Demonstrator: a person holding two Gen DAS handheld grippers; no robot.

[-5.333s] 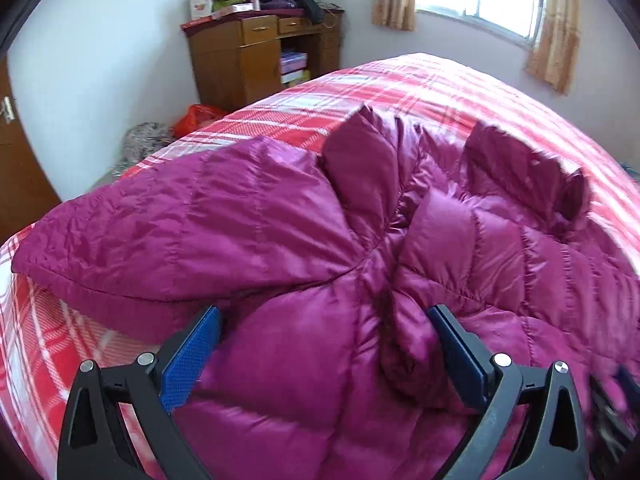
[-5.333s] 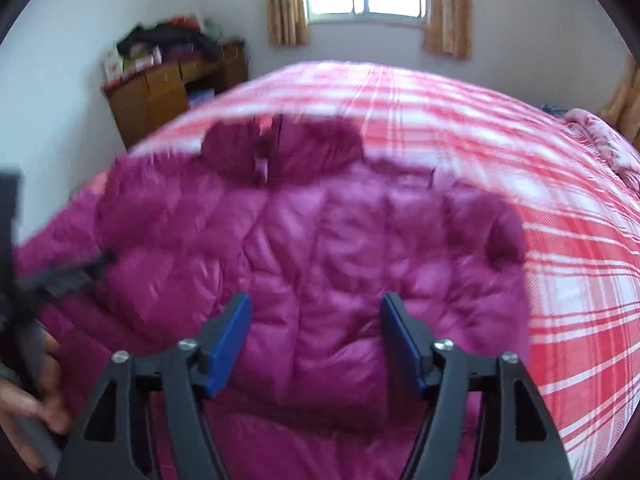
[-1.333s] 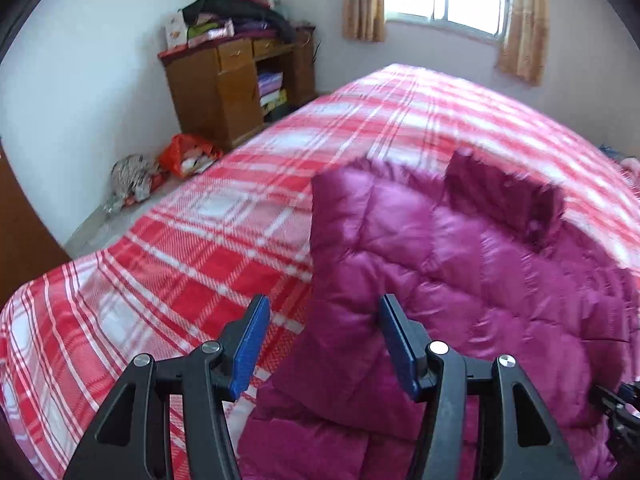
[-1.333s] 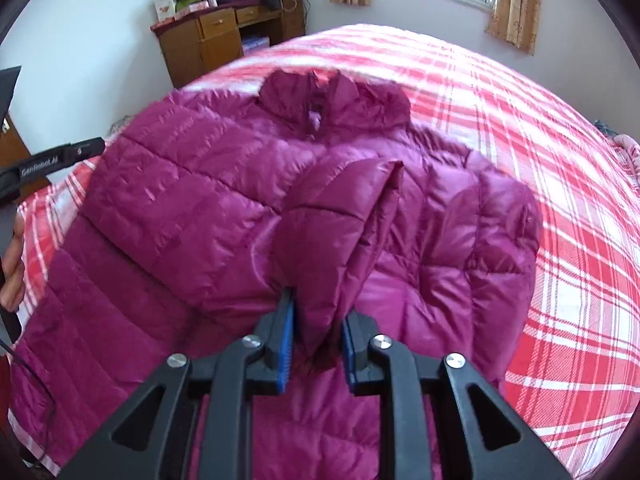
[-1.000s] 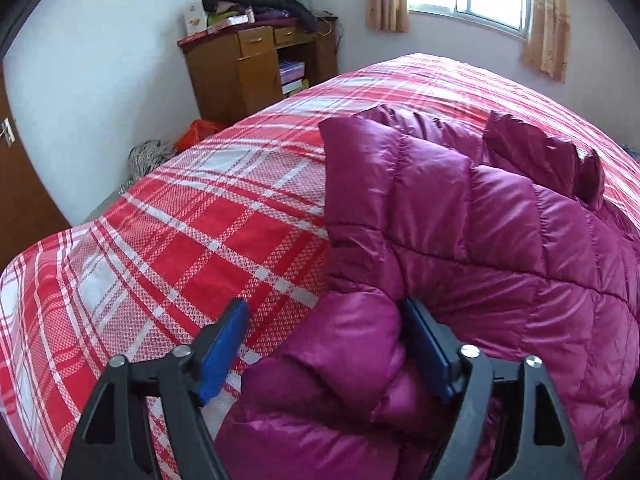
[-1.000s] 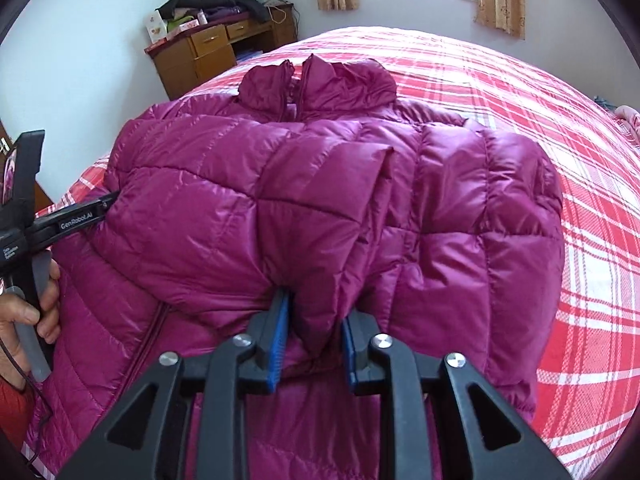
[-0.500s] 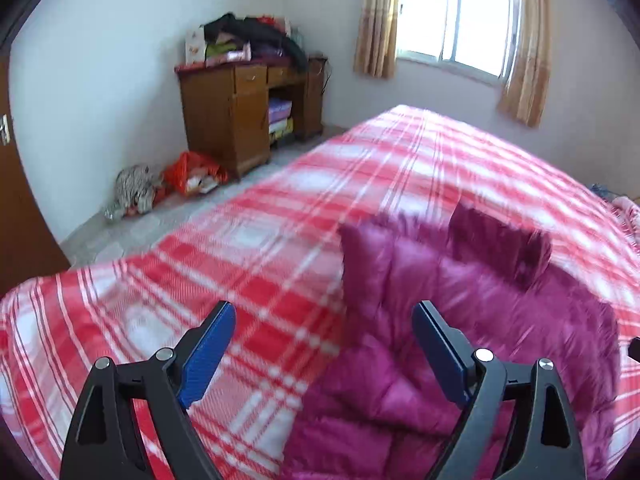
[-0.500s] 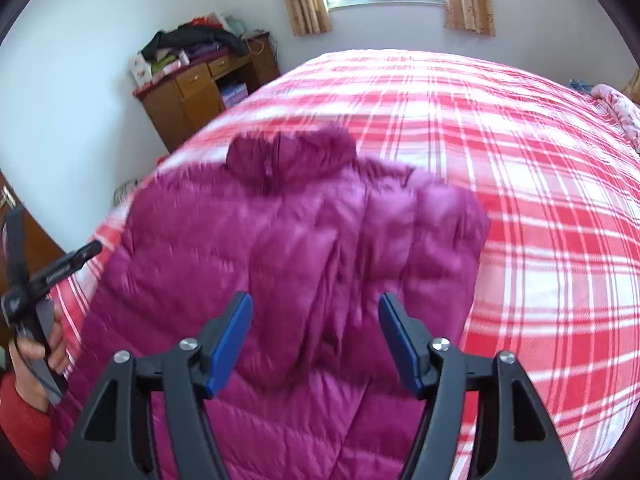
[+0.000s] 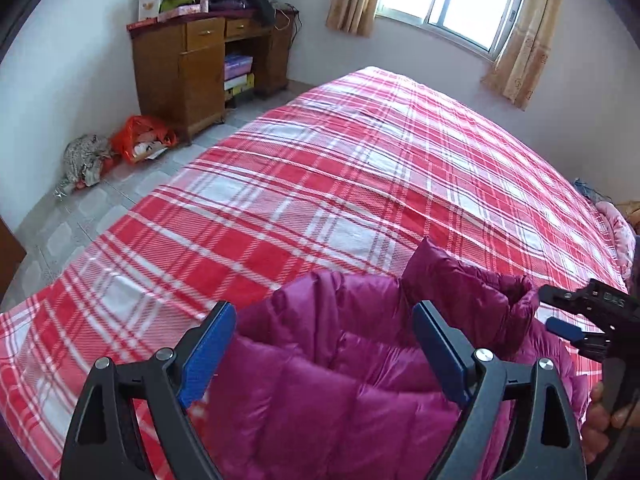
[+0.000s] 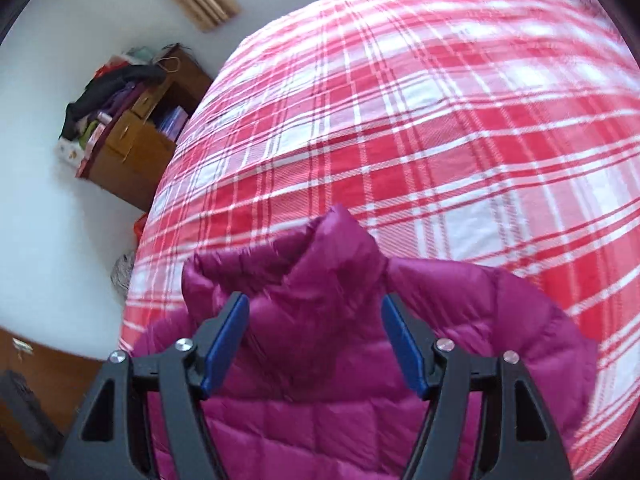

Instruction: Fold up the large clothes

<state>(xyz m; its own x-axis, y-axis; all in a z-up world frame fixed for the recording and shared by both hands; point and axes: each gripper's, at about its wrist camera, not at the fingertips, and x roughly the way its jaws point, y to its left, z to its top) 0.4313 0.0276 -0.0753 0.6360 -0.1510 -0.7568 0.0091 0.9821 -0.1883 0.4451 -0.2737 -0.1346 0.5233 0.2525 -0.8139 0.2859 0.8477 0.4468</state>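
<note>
Both the left gripper (image 9: 324, 350) and right gripper (image 10: 316, 340) hover with jaws apart, gripping nothing, above the jacket (image 9: 340, 380) at lower frame.

Down jacket (image 9: 340, 380): magenta quilted cloth, shiny, puffy, stitched in squares. Bedspread (image 9: 320, 184) under jacket: red-white plaid woven cloth, matt, fine ribbed weave. Left gripper (image 9: 320, 356), right gripper (image 10: 316, 344) above jacket: matt black plastic arms, blue matt pads, bright metal screws. Cabinet (image 9: 180, 72) beyond bed: brown wood, slight sheen. Curtains (image 9: 520, 40) beyond bed: tan cloth, matt.
</note>
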